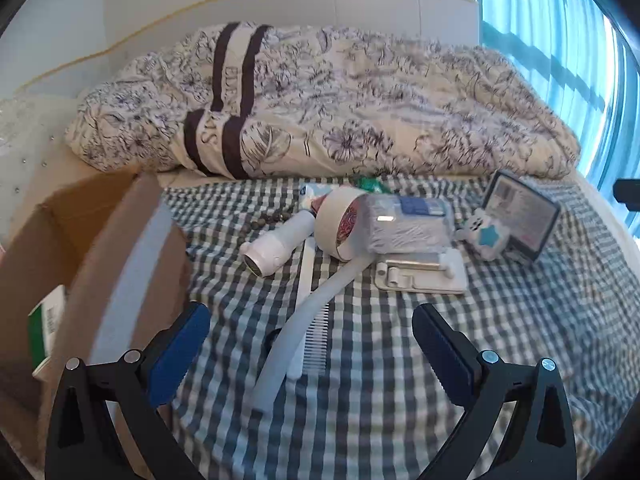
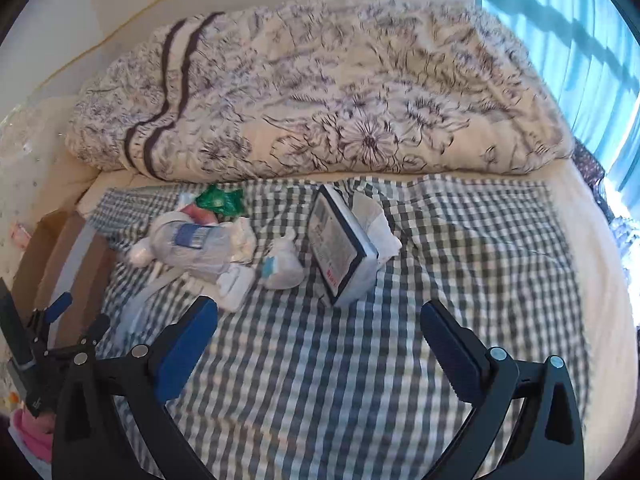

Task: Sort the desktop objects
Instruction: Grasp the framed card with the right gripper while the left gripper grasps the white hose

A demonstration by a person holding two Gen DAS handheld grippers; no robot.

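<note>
The left claw (image 1: pixel 311 350) is being held wide apart and empty above the grey-and-white checked cloth (image 1: pixel 380 380) spread on the bed, touching nothing. Directly between its blue pads (image 1: pixel 182 350), a little farther off, a white plastic comb (image 1: pixel 316 340) and a curved translucent white strip (image 1: pixel 304 320) are lying crossed over each other. The right claw (image 2: pixel 319 346) is likewise being held fully released, nothing gripped, over bare checked cloth near the right of the pile.

The things to be sorted are being kept in a loose heap on the far middle of the cloth: a white cylindrical bottle (image 1: pixel 276 246) lying on its side, a roll of pale tape (image 1: pixel 340 224) tilted on edge, a clear plastic-wrapped packet with a blue label (image 1: pixel 408 220) leaning on the tape, a flat white hinged tray (image 1: pixel 424 276) just beneath it, a small white toy with a blue star (image 1: pixel 482 236), and a dark-framed rectangular box (image 1: pixel 520 216) propped upright on the right. An open brown cardboard box (image 1: pixel 120 248) is standing at the left edge, apparently the receiving container.

The step in hand appears to be a first pick by the left claw. It would be done best by lowering squarely over the comb's handle, so that the overlapping strip is not being dragged along, and by closing only once both pads are flanking it.
</note>
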